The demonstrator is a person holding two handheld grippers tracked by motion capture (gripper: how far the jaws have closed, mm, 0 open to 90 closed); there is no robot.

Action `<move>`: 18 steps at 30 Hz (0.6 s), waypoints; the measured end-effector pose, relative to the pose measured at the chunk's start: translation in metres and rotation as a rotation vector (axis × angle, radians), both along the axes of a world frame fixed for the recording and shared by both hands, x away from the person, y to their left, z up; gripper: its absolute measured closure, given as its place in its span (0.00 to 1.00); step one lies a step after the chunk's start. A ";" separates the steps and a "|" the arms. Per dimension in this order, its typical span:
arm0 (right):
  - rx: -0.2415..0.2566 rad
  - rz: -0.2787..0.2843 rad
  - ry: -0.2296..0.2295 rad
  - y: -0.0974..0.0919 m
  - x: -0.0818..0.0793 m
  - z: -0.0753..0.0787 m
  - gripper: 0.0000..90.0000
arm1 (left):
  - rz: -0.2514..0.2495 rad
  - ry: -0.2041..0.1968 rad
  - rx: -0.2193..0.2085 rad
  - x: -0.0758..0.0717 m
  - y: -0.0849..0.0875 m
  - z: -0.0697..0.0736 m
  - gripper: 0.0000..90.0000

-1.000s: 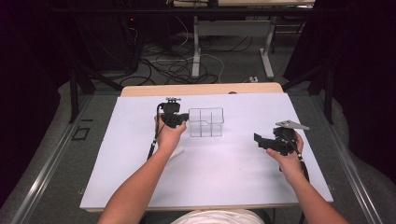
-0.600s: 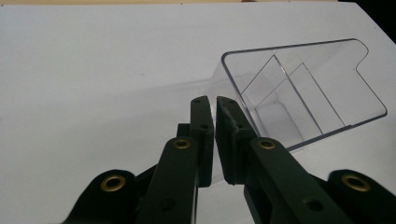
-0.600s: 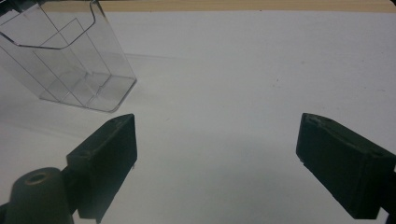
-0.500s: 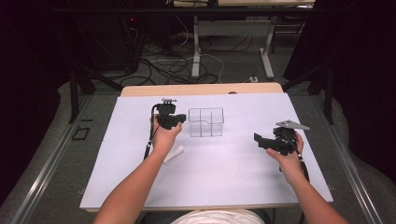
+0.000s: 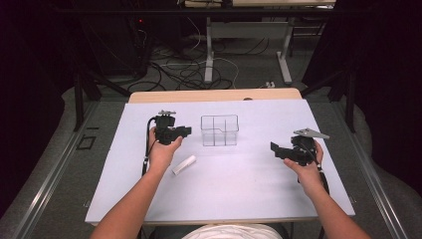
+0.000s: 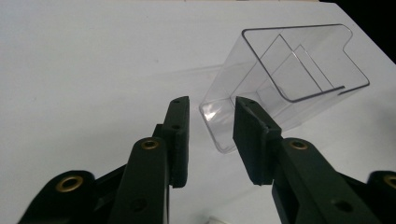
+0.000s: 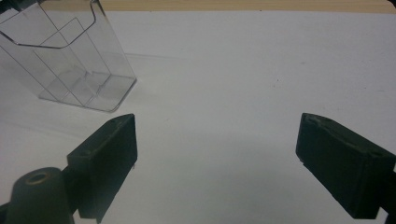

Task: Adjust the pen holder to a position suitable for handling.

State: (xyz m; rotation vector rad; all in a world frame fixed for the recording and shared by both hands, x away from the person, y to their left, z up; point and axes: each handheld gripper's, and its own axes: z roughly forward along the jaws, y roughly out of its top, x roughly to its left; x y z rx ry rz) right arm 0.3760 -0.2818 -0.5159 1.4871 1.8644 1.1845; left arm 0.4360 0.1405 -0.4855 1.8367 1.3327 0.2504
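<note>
A: Clear plastic organizer point(image 5: 219, 130): where does it stand?

B: On the white table sheet point(image 5: 234, 189), toward the far side, upright, with inner walls splitting it into compartments.

A: Start from the left of the organizer.

B: The left gripper point(image 5: 186, 131) sits just left of the organizer, apart from it. Its 2 jaws have just been opening; in the left gripper view point(image 6: 211, 123) they stand a little apart with nothing between them. A small white cylinder point(image 5: 183, 165) lies on the sheet, nearer the person than the organizer and left of it.

A: And to the organizer's right?

B: The right gripper point(image 5: 275, 149) is well right of the organizer, jaws wide open and holding nothing point(image 7: 217, 156).
</note>
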 end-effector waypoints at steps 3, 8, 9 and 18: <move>-0.005 0.004 0.003 0.000 0.000 0.000 0.13 | -0.006 -0.024 -0.017 -0.006 0.004 0.000 0.69; -0.004 0.005 0.004 0.001 0.000 -0.001 0.14 | -0.014 -0.035 -0.043 -0.012 0.013 -0.001 0.60; -0.004 0.006 0.002 0.001 0.000 0.000 0.14 | -0.016 -0.039 -0.043 -0.013 0.014 -0.001 0.58; -0.002 0.008 -0.004 0.001 0.000 0.001 0.14 | -0.053 -0.128 0.000 -0.023 0.021 0.000 0.44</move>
